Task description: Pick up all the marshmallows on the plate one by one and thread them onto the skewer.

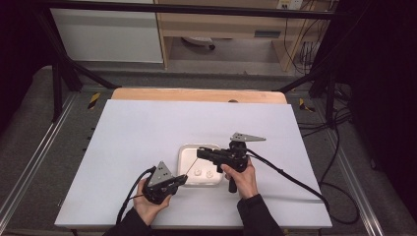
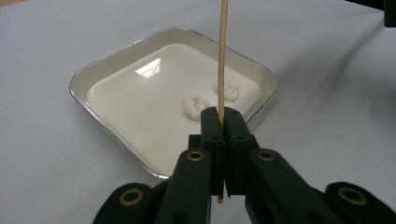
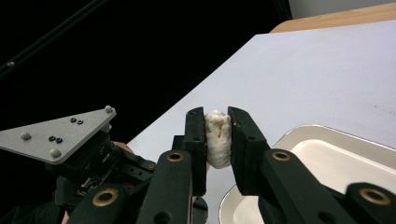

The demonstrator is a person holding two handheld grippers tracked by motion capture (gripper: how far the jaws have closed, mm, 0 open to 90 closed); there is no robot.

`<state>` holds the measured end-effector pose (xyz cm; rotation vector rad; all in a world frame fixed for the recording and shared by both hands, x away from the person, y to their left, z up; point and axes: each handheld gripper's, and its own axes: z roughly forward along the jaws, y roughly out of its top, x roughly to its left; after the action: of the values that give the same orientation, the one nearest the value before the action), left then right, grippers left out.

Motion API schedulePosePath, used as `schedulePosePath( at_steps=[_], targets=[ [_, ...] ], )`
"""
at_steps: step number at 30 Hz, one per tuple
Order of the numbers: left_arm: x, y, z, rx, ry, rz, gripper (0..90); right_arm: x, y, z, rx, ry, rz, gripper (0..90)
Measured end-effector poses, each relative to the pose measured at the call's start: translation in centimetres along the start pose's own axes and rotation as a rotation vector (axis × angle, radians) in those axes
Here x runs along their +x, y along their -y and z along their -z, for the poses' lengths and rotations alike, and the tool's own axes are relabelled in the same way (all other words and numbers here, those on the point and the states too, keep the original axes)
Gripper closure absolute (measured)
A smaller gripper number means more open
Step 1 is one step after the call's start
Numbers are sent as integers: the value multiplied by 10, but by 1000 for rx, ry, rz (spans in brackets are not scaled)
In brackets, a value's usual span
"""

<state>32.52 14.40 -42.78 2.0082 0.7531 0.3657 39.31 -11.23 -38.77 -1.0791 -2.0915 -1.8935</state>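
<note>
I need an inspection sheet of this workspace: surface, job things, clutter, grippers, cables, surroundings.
Surface: flat white tabletop, wooden edge at the far side.
Job's things: square white tray with two white dough-like pieces; thin wooden skewer; a third white dough-like piece.
Clutter: nothing seen.
Grippers: left gripper shut on the skewer; right gripper shut on the third piece, above the tray's edge.
Cables: black cable trails from the right gripper off the table.
Surroundings: black frame, grey floor, wooden shelving behind.
</note>
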Motion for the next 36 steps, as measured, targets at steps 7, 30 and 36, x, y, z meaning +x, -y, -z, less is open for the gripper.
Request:
schedulePosePath(
  at_steps=[7,30,36],
  targets=[
    [-1,0,-1,8,5,2,887,2,4,0,7,17,30,787],
    [5,-7,0,-5,-12,38,886,6,25,-20,95,73,112,427],
    [9,-4,2,19,-16,41,885,6,13,-6,101,173,197,230]
  ],
)
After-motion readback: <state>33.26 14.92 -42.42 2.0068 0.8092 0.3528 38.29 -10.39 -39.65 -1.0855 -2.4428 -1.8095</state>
